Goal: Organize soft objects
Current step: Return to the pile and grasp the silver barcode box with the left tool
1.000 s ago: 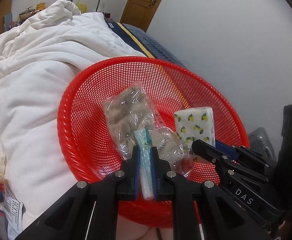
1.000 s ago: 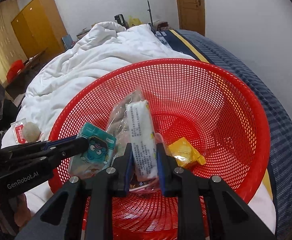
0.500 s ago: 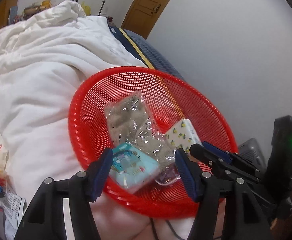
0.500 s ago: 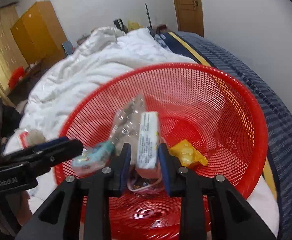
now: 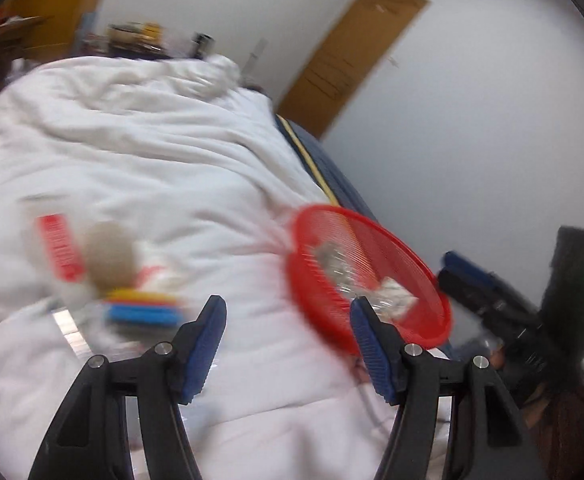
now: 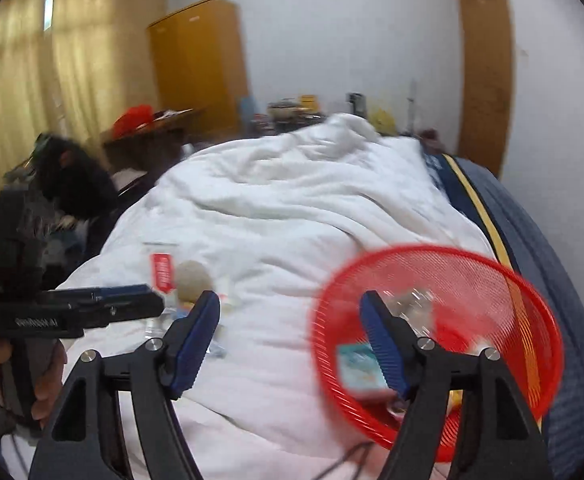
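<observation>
Grippers both stood wide and empty on my feeds: left gripper (image 5: 285, 318) unloaded, right gripper (image 6: 289, 314) with jaws just opened, nothing between them. The red mesh basket (image 6: 532, 308) sat on the white duvet (image 6: 292, 208), holding a teal tissue pack (image 6: 358, 362). Blurred packets (image 5: 131, 280) lay on the duvet, well apart from the basket.

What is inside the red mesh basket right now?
The red mesh basket holds a teal packet, crinkled clear plastic bags, a white packet and something yellow. Blur and the right hand-held gripper hide the rest.
</observation>
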`<state>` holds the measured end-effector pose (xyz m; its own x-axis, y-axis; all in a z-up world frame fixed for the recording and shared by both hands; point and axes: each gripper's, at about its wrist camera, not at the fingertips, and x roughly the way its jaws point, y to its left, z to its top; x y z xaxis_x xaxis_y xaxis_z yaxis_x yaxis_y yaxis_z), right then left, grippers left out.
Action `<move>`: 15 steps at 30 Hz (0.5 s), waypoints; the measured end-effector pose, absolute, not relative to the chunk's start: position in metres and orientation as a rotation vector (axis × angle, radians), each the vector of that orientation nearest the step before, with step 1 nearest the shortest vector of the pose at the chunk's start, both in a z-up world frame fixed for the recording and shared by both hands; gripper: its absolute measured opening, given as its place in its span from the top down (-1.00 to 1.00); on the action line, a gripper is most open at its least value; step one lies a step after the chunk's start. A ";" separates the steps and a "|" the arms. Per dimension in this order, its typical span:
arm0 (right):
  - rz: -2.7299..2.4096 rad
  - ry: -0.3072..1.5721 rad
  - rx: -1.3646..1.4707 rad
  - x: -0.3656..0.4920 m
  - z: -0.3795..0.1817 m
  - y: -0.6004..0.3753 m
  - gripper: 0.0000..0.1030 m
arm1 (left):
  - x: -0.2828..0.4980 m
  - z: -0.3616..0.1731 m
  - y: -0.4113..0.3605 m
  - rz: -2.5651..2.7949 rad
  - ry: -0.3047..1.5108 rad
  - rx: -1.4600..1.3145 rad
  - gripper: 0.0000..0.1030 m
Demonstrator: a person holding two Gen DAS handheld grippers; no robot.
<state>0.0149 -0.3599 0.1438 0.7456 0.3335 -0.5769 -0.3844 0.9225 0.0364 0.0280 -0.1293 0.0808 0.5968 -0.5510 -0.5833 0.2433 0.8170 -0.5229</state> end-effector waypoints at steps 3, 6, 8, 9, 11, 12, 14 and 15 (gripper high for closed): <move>0.424 0.632 -0.138 0.026 0.149 -0.325 -0.40 | 0.009 0.071 -0.079 -0.379 0.752 -0.475 -0.31; 0.466 0.684 -0.174 0.040 0.137 -0.292 -0.41 | -0.007 0.062 -0.045 -0.289 0.696 -0.499 -0.31; 0.505 0.706 -0.175 0.043 0.120 -0.272 -0.40 | -0.015 0.053 -0.033 -0.243 0.679 -0.474 -0.31; 0.529 0.713 -0.157 0.043 0.112 -0.269 -0.40 | -0.016 0.047 -0.032 -0.229 0.689 -0.459 -0.31; 0.604 0.741 -0.080 0.043 0.088 -0.264 -0.40 | -0.015 0.030 -0.028 -0.236 0.749 -0.460 -0.31; 0.643 0.764 -0.049 0.044 0.075 -0.261 -0.40 | -0.015 0.021 -0.025 -0.246 0.771 -0.490 -0.31; 0.690 0.856 -0.024 0.048 0.048 -0.252 -0.41 | -0.010 0.007 -0.022 -0.257 0.824 -0.542 -0.31; 0.704 0.900 -0.036 0.051 0.037 -0.248 -0.41 | -0.007 0.001 -0.024 -0.264 0.847 -0.549 -0.31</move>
<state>0.0513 -0.2478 0.0368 0.4153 0.5457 -0.7278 -0.5745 0.7777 0.2552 -0.0067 -0.0240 0.0012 0.6409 -0.4304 -0.6356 0.0064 0.8310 -0.5563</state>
